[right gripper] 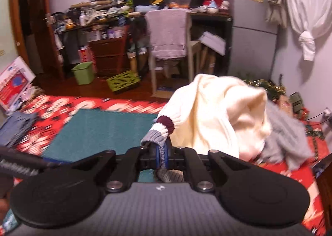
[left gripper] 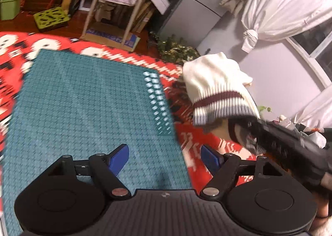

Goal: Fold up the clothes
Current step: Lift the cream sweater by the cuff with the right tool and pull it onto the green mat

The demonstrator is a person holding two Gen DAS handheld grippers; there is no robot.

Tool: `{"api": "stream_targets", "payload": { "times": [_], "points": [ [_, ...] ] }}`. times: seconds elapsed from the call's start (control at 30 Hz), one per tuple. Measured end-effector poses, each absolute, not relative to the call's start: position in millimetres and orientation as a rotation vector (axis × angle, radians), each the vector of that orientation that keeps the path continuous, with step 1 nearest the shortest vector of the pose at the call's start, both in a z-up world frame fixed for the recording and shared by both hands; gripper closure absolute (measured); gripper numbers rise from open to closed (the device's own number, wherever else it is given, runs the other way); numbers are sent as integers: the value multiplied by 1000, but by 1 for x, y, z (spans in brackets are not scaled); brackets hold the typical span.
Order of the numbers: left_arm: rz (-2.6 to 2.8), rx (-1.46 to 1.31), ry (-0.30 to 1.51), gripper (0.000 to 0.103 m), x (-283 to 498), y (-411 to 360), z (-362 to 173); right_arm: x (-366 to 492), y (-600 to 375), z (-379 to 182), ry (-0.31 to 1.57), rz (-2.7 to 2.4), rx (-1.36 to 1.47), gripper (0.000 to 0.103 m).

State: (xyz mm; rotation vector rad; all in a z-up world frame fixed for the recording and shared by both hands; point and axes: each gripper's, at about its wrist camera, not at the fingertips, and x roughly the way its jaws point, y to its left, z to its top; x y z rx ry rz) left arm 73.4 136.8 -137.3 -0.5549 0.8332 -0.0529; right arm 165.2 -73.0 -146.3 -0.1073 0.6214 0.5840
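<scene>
A cream knitted sweater (right gripper: 217, 111) with maroon and grey striped ribbing hangs bunched in the air, and my right gripper (right gripper: 162, 153) is shut on its grey ribbed edge. In the left wrist view the same sweater (left gripper: 217, 88) dangles at the right, held up by the other gripper's black body. My left gripper (left gripper: 165, 158) is open with nothing between its blue fingers (left gripper: 120, 158), hovering over a teal mat (left gripper: 87, 101) and left of the sweater. A grey fluffy garment (right gripper: 286, 136) lies behind the sweater.
The teal mat (right gripper: 103, 128) lies on a red patterned blanket (right gripper: 72, 103). Folded bluish clothes (right gripper: 18, 128) sit at the left. Beyond stand a chair with a pink towel (right gripper: 168, 34), a green bin (right gripper: 83, 73), a green crate (right gripper: 123, 83) and cluttered shelves.
</scene>
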Motion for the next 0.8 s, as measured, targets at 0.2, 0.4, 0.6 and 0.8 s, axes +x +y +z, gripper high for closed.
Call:
{"api": "stream_targets", "payload": {
  "times": [0.2, 0.4, 0.6, 0.8],
  "points": [
    [0, -606, 825, 28, 19, 158, -135, 96, -46, -154, 684, 687, -106, 98],
    [46, -583, 827, 27, -24, 170, -135, 24, -8, -168, 741, 819, -129, 98],
    [71, -585, 830, 27, -62, 185, -135, -35, 14, -175, 772, 892, -170, 98],
    [31, -559, 838, 26, -81, 176, -133, -67, 18, -181, 799, 945, -195, 97]
  ]
}}
